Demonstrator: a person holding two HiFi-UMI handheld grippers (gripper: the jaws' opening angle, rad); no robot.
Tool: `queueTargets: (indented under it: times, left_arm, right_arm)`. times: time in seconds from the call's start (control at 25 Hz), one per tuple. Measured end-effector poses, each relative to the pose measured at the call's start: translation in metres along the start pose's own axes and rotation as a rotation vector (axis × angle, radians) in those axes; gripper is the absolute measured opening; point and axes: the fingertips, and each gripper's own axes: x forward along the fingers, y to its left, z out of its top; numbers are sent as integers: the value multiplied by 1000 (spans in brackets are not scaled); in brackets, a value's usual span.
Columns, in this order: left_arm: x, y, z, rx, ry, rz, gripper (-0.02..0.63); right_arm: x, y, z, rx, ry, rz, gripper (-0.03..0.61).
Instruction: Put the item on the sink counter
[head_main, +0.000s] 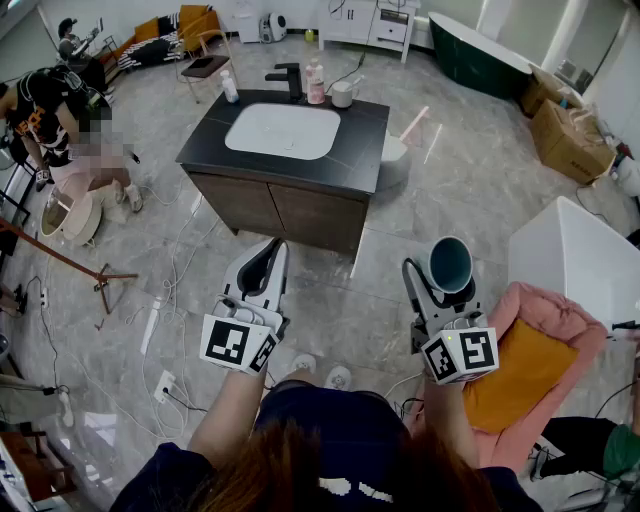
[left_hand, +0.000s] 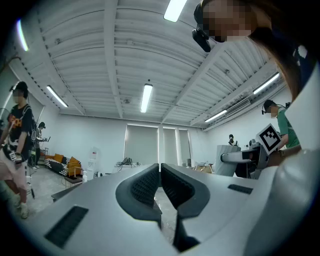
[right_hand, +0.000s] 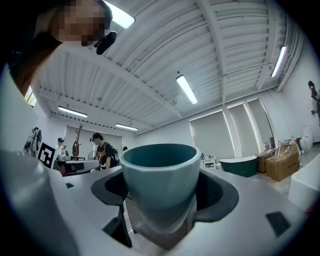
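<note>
A teal cup (head_main: 450, 264) stands upright between the jaws of my right gripper (head_main: 440, 275), which is shut on it. In the right gripper view the teal cup (right_hand: 161, 185) fills the middle, held by its lower body with both dark pads pressed against its sides. My left gripper (head_main: 266, 264) is shut and holds nothing; its dark pads (left_hand: 146, 187) meet in the left gripper view. Both grippers hover over the floor, short of the dark sink counter (head_main: 364, 145) with its white basin (head_main: 283, 131).
On the counter's back edge stand a black faucet (head_main: 289, 80), a pink bottle (head_main: 315, 84), a white bottle (head_main: 230, 87) and a white cup (head_main: 343, 95). Cables (head_main: 180, 270) trail over the floor. A pink and orange cushion (head_main: 535, 365) lies at right. A person (head_main: 60, 125) crouches at left.
</note>
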Motion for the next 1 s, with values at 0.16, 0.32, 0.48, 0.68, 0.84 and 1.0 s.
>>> queueTargets:
  times: [0.16, 0.32, 0.48, 0.68, 0.84, 1.0]
  left_arm:
    - [-14, -4, 5, -6, -1, 2, 28]
    - [-22, -4, 7, -7, -4, 12, 28]
    - [-32, -8, 3, -8, 10, 25, 28]
    - [-35, 5, -3, -9, 24, 48, 28]
    - [-26, 26, -9, -18, 32, 68, 28]
    - [-3, 45, -15, -19, 24, 60, 28]
  right_arm:
    - [-13, 12, 7, -7, -4, 5, 397]
    - [-21, 19, 13, 11, -26, 26, 397]
    - [-27, 19, 10, 46, -34, 40, 397]
    - [-12, 19, -2, 74, -16, 40, 397]
    - [10, 22, -6, 75, -14, 52, 397]
    - [36, 16, -5, 68, -34, 43, 397]
